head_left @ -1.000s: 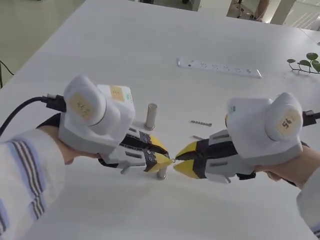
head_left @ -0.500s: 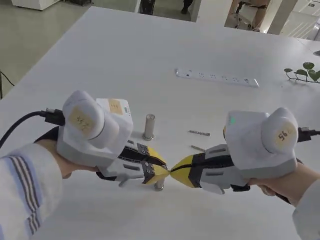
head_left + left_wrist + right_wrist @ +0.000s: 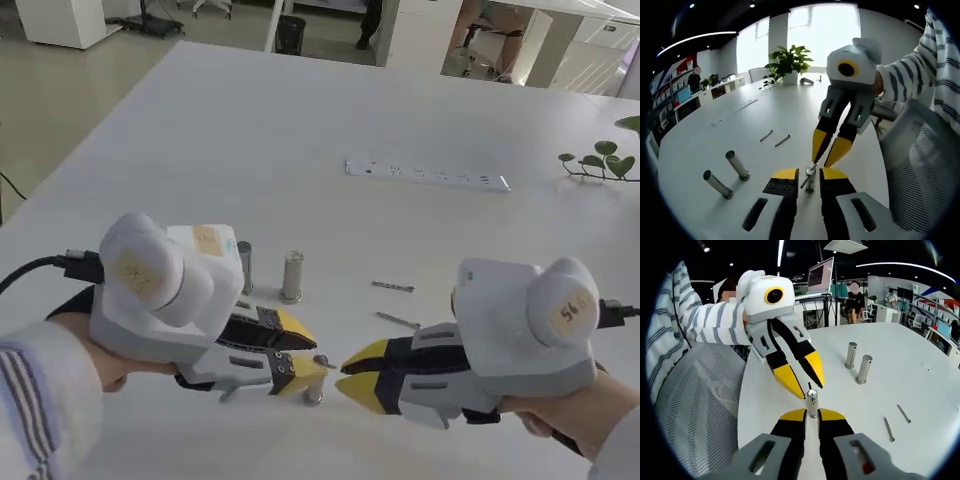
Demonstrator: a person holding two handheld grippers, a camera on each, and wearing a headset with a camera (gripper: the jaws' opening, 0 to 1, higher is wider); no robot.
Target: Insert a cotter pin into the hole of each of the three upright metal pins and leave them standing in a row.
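Note:
Three upright metal pins stand on the white table (image 3: 300, 130): two at the back (image 3: 292, 275) (image 3: 245, 265), and a near pin (image 3: 315, 393) between the grippers. A thin cotter pin (image 3: 805, 180) sits slanted through the near pin's (image 3: 810, 182) top. My left gripper (image 3: 318, 352) is open, its yellow jaws on either side of that pin. My right gripper (image 3: 342, 375) faces it from the right with its jaws slightly parted, just short of the pin (image 3: 812, 402) and holding nothing. Two loose cotter pins (image 3: 393, 287) (image 3: 398, 320) lie behind the right gripper.
A white power strip (image 3: 425, 175) lies across the table farther back. A leafy sprig (image 3: 600, 160) sits at the far right edge. A mesh chair (image 3: 695, 405) stands at the table's near side. Desks and people are in the background.
Both grippers' tips met at the near pin's top before. Now the left jaws have spread open and the right jaws have parted and drawn back slightly. The camera has shifted.

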